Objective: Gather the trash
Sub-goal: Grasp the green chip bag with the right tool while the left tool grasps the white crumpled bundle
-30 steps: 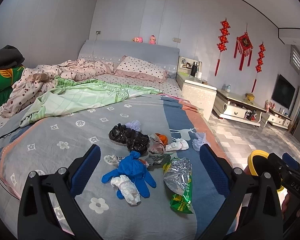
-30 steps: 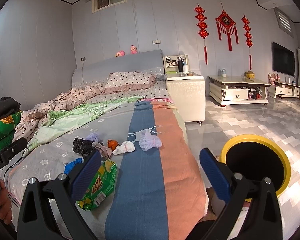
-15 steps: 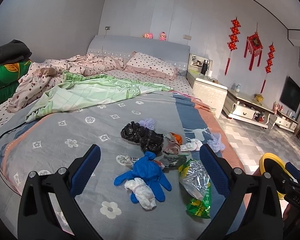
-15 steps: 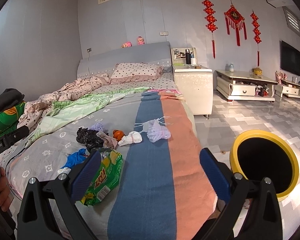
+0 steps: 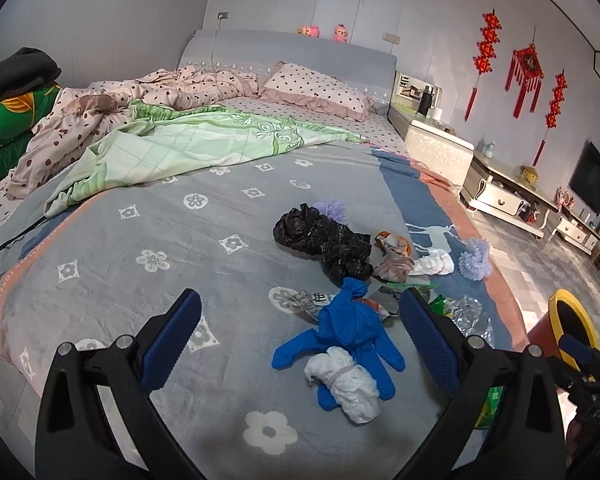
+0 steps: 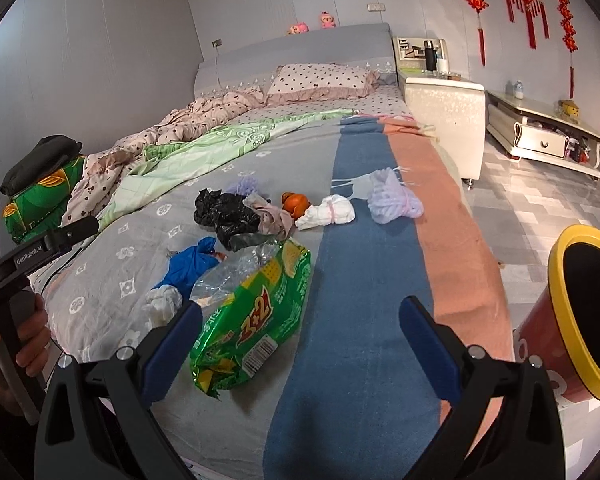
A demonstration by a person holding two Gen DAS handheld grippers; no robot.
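Observation:
Trash lies in a loose pile on the grey bed cover. A blue glove (image 5: 352,328) and a white wad (image 5: 346,380) lie between the wide-apart fingers of my open left gripper (image 5: 300,344). Farther back lie a black plastic bag (image 5: 324,240), a beige rag (image 5: 394,266), a white wad (image 5: 436,264) and a lilac puff (image 5: 476,260). My open right gripper (image 6: 300,344) hovers over the green snack wrapper (image 6: 252,328), which lies just inside its left finger. The red bin with a yellow rim (image 6: 580,312) stands on the floor at the right.
Crumpled green and pink bedding (image 5: 180,140) covers the far left of the bed. A white nightstand (image 6: 444,100) and a low TV cabinet (image 6: 540,132) stand along the right wall. A hand (image 6: 28,332) holds the left gripper's handle at the bed's near corner.
Both grippers have moved forward and lower toward the bed, so the trash looks larger. The glove now sits between the left fingers and the wrapper under the right gripper. Both stay open.

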